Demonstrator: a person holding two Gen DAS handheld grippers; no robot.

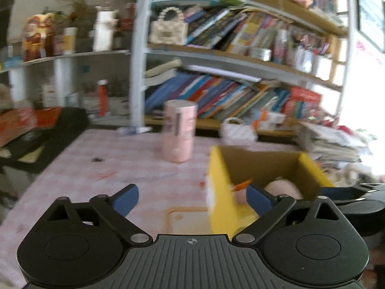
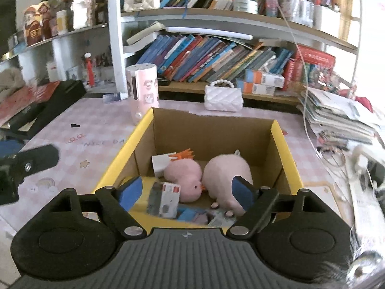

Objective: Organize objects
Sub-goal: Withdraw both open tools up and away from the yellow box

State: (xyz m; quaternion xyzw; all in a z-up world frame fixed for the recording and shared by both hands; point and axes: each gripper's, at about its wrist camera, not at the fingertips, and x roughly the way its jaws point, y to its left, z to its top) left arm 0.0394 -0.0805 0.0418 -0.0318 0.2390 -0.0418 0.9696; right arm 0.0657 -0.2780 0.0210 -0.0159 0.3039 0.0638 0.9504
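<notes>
Plush toys (image 2: 182,178) in yellow box (image 2: 286,149); both grippers empty, spread.

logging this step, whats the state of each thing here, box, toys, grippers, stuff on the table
cardboard box: open, upright
pink plush toys: two, lying inside the box
pink cylinder: upright on the table
white quilted purse: upright behind the box
left gripper: open, empty
right gripper: open, empty

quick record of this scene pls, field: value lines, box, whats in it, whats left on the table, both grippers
box: yellow cardboard box, open top, on pink checked table
contents: two pink plush toys, cards and small flat items
still on table: pink cylinder, white quilted purse
left gripper: open, empty
right gripper: open, empty, over box
</notes>
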